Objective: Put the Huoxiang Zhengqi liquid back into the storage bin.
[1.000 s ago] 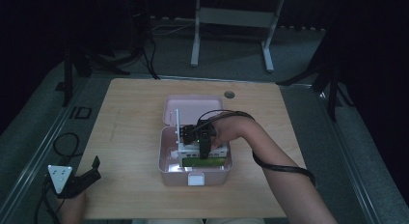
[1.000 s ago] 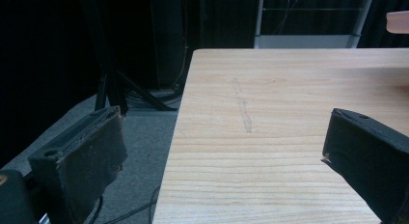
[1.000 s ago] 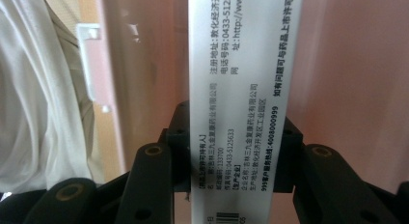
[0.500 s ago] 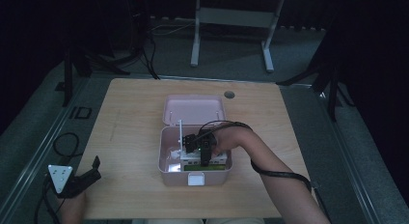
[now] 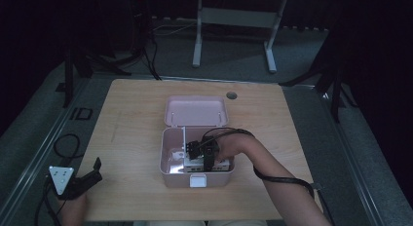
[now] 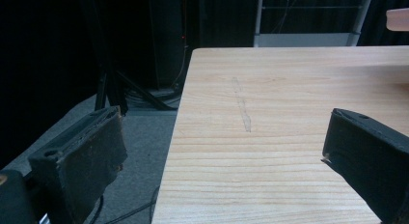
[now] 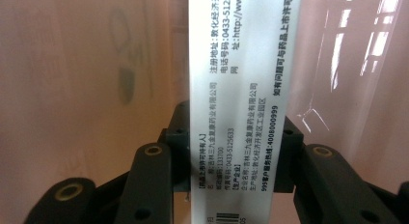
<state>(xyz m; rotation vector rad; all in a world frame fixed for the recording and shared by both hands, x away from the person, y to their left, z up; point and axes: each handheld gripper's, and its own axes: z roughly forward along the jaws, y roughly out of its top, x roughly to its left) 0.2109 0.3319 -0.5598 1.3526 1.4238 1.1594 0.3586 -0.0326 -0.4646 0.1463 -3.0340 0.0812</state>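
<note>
Left of the box (image 5: 168,175), the left gripper (image 5: 90,175) is idling wide apart over the table (image 5: 131,114), gripping nothing. Inside the box, the right gripper (image 7: 236,156) is clamping a white printed carton (image 7: 238,89) and is probably placing it, release pending.

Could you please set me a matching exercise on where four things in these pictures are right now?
Things:
1. right claw
2. left claw
3. pink lid
4. white medicine carton

Places or states:
a. hinged open, lying back on the table beyond the pink box
b. open, at the near left edge of the wooden table
c. clamped between two black jaws
d. down inside the pink box

Pairs: 1-d, 2-b, 3-a, 4-c
</note>
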